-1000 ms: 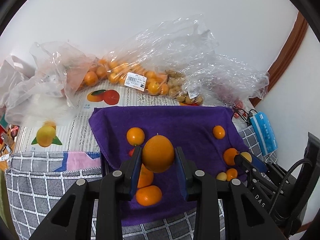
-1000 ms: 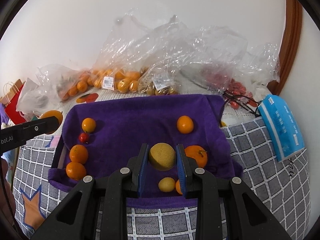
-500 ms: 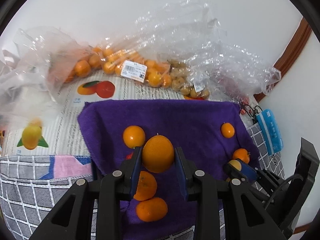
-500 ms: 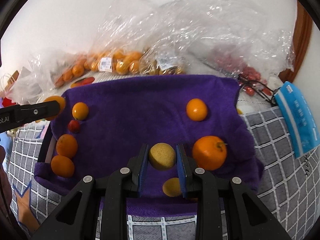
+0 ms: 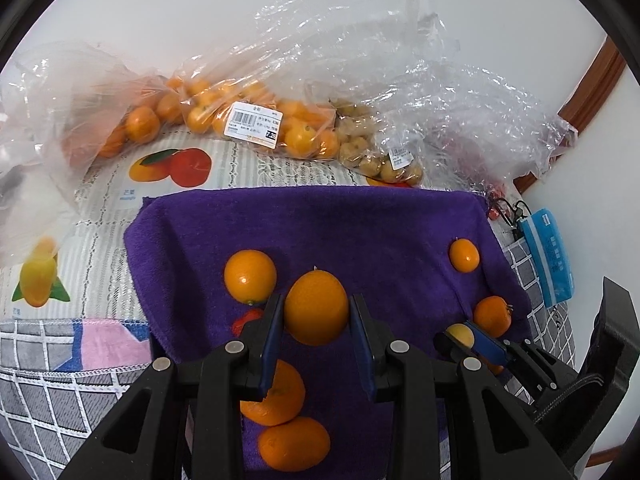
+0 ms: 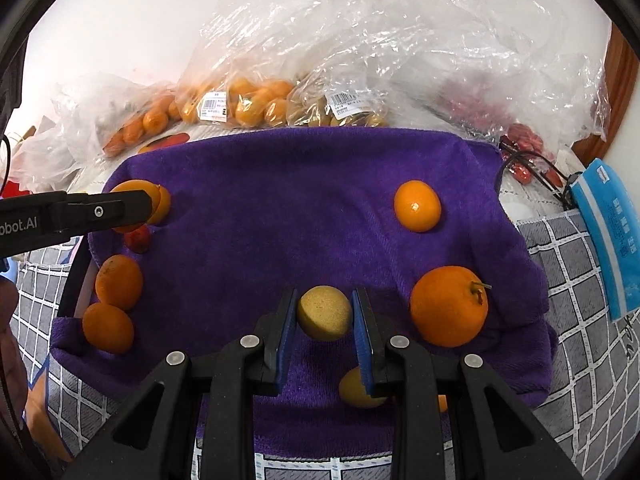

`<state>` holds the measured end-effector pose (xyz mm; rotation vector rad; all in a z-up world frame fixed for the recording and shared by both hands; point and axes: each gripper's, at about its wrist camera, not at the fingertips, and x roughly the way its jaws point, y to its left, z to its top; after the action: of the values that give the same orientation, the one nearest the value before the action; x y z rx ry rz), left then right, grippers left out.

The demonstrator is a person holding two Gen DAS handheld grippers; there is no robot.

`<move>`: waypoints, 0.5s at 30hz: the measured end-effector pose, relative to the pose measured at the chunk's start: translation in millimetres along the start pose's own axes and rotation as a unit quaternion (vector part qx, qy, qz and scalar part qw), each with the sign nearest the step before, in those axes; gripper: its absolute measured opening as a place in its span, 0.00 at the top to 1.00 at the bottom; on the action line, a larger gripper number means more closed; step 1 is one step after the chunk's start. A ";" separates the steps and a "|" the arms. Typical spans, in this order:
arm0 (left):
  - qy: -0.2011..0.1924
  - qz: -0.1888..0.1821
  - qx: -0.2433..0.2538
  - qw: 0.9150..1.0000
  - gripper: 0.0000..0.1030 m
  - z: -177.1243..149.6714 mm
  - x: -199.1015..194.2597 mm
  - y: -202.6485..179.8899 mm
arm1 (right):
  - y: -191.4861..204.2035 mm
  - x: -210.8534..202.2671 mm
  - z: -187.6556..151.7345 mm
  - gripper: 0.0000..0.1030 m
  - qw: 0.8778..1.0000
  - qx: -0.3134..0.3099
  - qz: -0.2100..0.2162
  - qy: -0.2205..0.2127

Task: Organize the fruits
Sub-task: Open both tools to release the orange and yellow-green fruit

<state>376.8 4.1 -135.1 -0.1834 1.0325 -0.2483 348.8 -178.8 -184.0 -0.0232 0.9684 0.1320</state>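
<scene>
Orange and smooth, the orange (image 5: pixel 316 307) is clamped between your left gripper (image 5: pixel 316 322) pads, above the towel's (image 5: pixel 360 224) near left part. Your right gripper (image 6: pixel 325 318) is clenched on a yellow fruit (image 6: pixel 325 313) over the towel's near edge, right of centre.

Around the left grip: one orange fruit (image 5: pixel 250 277) lies just behind and left, a small red fruit (image 5: pixel 248 320) sits partly hidden by the left finger, and two oranges (image 5: pixel 280 420) lie below the jaws by the near left edge.

Around the right grip: a stemmed orange (image 6: pixel 449 306) lies just to the right, a second yellow fruit (image 6: pixel 356 390) sits partly behind the right finger, and a smaller orange (image 6: pixel 417 206) lies farther back.

The towel's middle and far strip are bare purple cloth. Beyond its far edge, plastic bags (image 6: pixel 360 52) of fruit crowd against the wall. A blue packet (image 6: pixel 608 236) lies off the right edge on checked cloth (image 6: pixel 572 320).
</scene>
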 end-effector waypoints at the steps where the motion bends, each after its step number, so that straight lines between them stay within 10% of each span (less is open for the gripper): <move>1: 0.001 0.001 0.002 1.000 0.70 0.2 1.5 -0.8 | -0.6 0.3 -0.1 0.73 1.000 0.001 -0.001 0.000; 15: 0.024 0.002 0.012 1.000 0.70 1.1 24.1 0.8 | -2.0 8.0 -0.3 0.73 1.000 0.003 0.004 0.005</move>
<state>389.6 -2.1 -154.6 -0.1546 1.0763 -0.2616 353.2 -180.0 -190.8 -0.0140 0.9792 0.1371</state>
